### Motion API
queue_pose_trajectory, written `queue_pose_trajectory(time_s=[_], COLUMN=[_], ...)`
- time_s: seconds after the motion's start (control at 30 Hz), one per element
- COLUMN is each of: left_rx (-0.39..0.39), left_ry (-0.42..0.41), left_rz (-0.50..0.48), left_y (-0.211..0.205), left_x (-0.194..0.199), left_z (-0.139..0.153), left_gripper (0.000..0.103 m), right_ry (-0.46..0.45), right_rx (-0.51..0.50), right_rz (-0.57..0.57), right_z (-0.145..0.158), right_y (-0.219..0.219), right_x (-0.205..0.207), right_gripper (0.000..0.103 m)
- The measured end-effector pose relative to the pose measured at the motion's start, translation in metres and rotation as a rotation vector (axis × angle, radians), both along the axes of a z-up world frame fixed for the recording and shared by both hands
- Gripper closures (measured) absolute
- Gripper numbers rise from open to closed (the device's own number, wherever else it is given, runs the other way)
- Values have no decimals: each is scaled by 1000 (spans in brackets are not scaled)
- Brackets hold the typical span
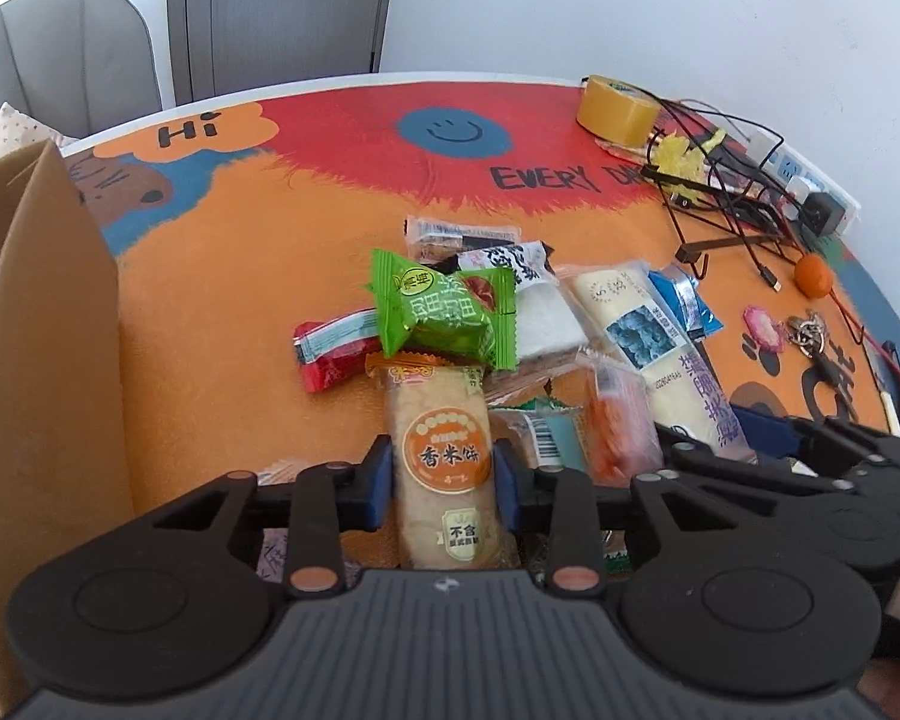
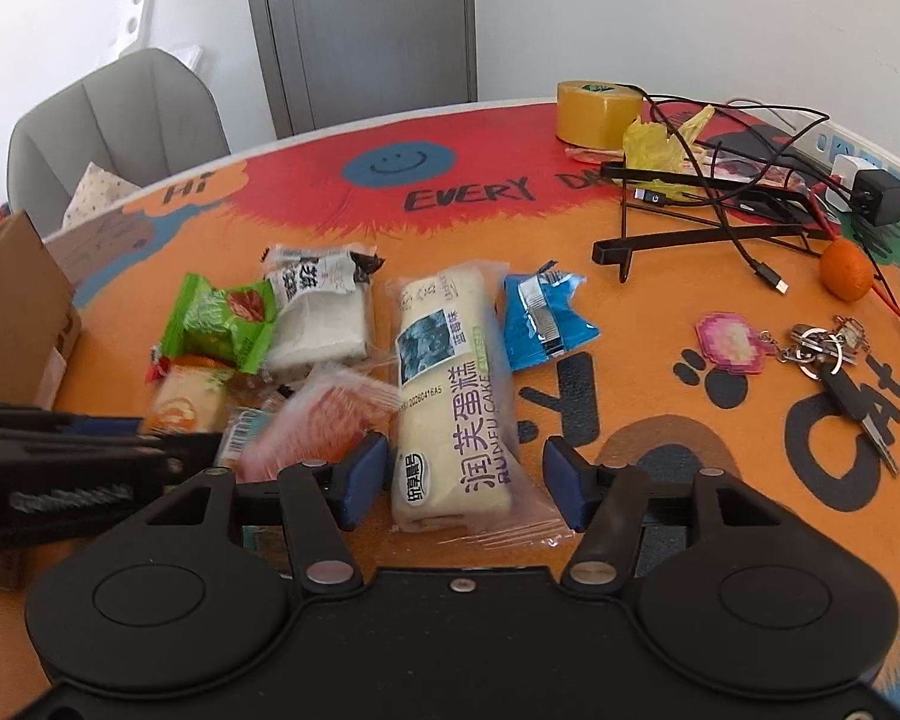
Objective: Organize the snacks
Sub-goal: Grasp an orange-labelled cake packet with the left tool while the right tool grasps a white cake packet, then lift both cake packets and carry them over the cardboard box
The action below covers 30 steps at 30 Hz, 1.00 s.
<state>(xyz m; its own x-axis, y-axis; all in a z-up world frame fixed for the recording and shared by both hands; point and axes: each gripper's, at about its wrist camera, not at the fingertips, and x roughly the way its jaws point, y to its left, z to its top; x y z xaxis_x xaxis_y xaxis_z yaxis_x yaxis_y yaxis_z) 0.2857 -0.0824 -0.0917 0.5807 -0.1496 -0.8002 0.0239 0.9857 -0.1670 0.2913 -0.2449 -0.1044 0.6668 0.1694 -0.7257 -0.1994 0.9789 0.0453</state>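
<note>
A cardboard box (image 1: 42,312) stood at the table's left edge as the left gripper (image 1: 444,483) pinched a rice cracker pack (image 1: 441,468) at the near side of the snack pile; beside it, the right gripper (image 2: 465,480) hung spread around a long cake roll (image 2: 450,396), pads clear of it. Judged next: lift the cracker leftward into the box
</note>
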Motion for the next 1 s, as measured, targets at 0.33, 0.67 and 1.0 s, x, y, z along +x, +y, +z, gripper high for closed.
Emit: queue_pose_trajectory(time_s=[0.33,0.67,1.0], left_rx=[-10,-7,-3], left_ry=[-45,-106,-158], left_rz=[-16,-16,-12], left_y=[-3,-3,3], left_x=[-9,-24,-39], left_z=[13,37,58], left_gripper=[70,70,70], right_ry=[-31,-82,-132], right_rx=[72,130,162], right_rz=[2,-22,-30], right_z=[8,24,39], right_y=[-11,-26,-29], right_x=[-17,-37,-51], right_gripper=[67,69,69])
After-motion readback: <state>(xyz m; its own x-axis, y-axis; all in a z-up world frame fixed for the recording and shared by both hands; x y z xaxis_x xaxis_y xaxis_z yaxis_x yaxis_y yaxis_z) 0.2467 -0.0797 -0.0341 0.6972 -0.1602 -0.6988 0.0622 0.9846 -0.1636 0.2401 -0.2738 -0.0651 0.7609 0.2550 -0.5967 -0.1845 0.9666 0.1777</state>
